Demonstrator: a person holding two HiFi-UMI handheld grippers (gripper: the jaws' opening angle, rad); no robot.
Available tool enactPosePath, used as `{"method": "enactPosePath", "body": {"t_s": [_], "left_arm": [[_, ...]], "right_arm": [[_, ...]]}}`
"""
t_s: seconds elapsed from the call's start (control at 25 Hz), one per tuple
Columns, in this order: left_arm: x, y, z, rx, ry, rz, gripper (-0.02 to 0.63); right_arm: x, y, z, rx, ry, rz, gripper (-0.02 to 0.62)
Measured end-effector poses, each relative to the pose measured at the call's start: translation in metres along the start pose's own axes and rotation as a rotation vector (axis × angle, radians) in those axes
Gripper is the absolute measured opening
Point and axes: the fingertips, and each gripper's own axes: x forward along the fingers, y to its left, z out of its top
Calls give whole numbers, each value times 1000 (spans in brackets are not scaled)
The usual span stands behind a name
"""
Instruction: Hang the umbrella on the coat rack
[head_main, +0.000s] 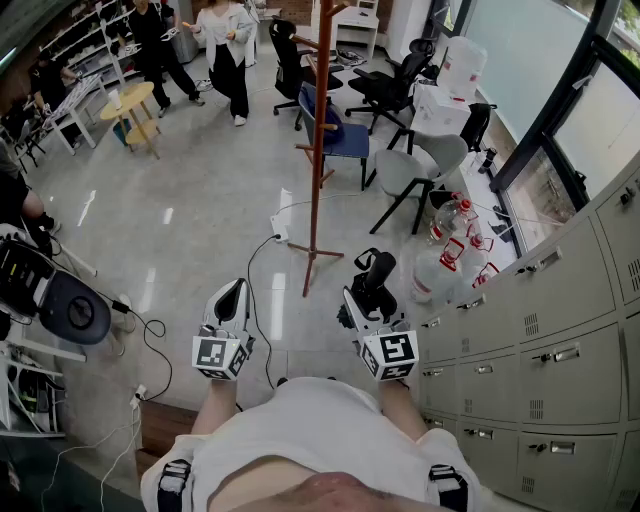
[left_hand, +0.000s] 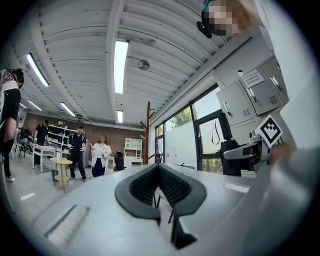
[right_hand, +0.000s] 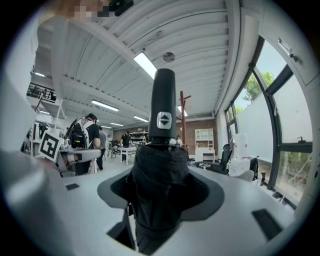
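Note:
A tall reddish-brown wooden coat rack (head_main: 318, 130) stands on the floor ahead of me, a few steps off; it also shows in the left gripper view (left_hand: 148, 131) and the right gripper view (right_hand: 182, 117). My right gripper (head_main: 372, 292) is held level and is shut on a folded black umbrella (head_main: 378, 272). In the right gripper view the umbrella (right_hand: 164, 115) fills the jaws (right_hand: 159, 172), its handle end sticking out forward. My left gripper (head_main: 232, 295) is level beside it, its black pads together (left_hand: 159, 169) with nothing between them.
A blue chair (head_main: 342, 138) stands right behind the rack and a grey chair (head_main: 432, 165) to its right. Water jugs (head_main: 452, 255) sit by the grey lockers (head_main: 560, 300) on the right. A power strip (head_main: 282, 232) and cable lie left of the rack's base. People (head_main: 230, 50) stand far back.

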Motion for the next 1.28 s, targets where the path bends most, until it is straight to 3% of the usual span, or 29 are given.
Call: {"method": "enactPosePath", "body": {"t_s": [0.24, 0.68, 1.28], "left_arm": [[-5, 2, -8, 10, 20, 37, 9], [-2, -7, -17, 18, 57, 12, 9], [9, -36, -21, -8, 80, -3, 9]], "right_arm": [[-3, -10, -6, 15, 4, -36, 262], [-2, -14, -9, 22, 8, -47, 262], [-9, -22, -1, 30, -19, 45, 262]]}}
